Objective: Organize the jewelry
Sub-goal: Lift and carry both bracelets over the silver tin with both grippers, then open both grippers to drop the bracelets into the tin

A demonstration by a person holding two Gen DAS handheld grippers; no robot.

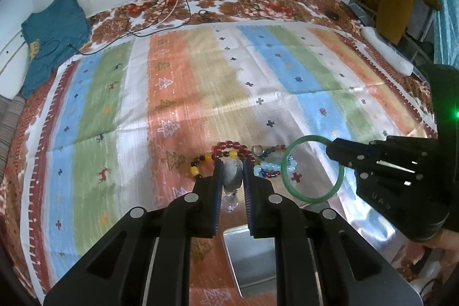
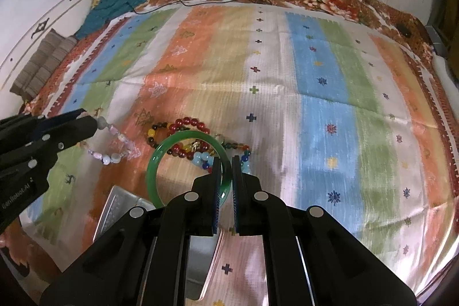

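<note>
I've got both tools loaded, so here is how I play it. My right gripper is clamped tight on the rim of the green bangle, which hangs off the fingertips above the striped cloth and partly over the pile. My left gripper is closed down on a pale beaded bracelet; from the right wrist view its lilac and white beads droop from the tips in a loose loop, clear of the cloth as far as I can judge. Below and nearer to me sits the metal tin, open side up, and that looks like where these belong. The remaining pile, the dark red bead bracelet, the yellow and black bead bracelet and the blue bead bracelet, lies tangled just beyond the tin. The trick here, I reckon, is to bring one piece over the tin at a time, bangle first since it is rigid and could knock the rim. I want the dangling loop kept away from the pile so it snags nothing, and each piece lowered close to the tin floor before I let go, never dropped from height.
</note>
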